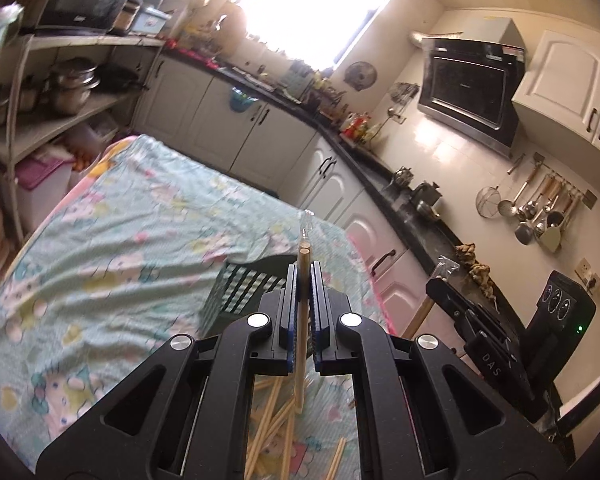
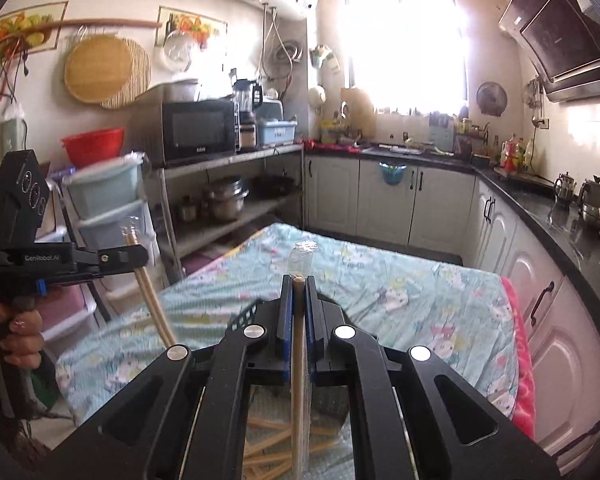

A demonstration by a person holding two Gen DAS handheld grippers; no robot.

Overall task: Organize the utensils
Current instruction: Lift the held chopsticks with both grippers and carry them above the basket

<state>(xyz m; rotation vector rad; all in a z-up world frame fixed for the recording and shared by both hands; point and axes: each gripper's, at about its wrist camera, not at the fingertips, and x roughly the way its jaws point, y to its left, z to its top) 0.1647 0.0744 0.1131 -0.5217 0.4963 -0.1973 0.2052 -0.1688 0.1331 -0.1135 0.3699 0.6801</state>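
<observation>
My left gripper (image 1: 304, 276) is shut on a pair of wooden chopsticks in a clear plastic sleeve (image 1: 303, 264), held upright above the table. It also shows in the right wrist view (image 2: 128, 258) at the left, with its chopsticks (image 2: 152, 300) hanging down. My right gripper (image 2: 299, 286) is shut on another sleeved pair of wooden chopsticks (image 2: 298, 344). Several loose chopsticks (image 1: 272, 420) lie on the cloth below both grippers, also seen in the right wrist view (image 2: 276, 444). A dark slotted basket (image 1: 236, 292) stands just ahead of the left gripper.
The table wears a light green cartoon-print cloth (image 1: 112, 248). White cabinets with a black countertop (image 2: 560, 212) run along the right and far side. A shelf rack with pots and a microwave (image 2: 198, 130) and stacked plastic drawers (image 2: 108, 208) stand at the left.
</observation>
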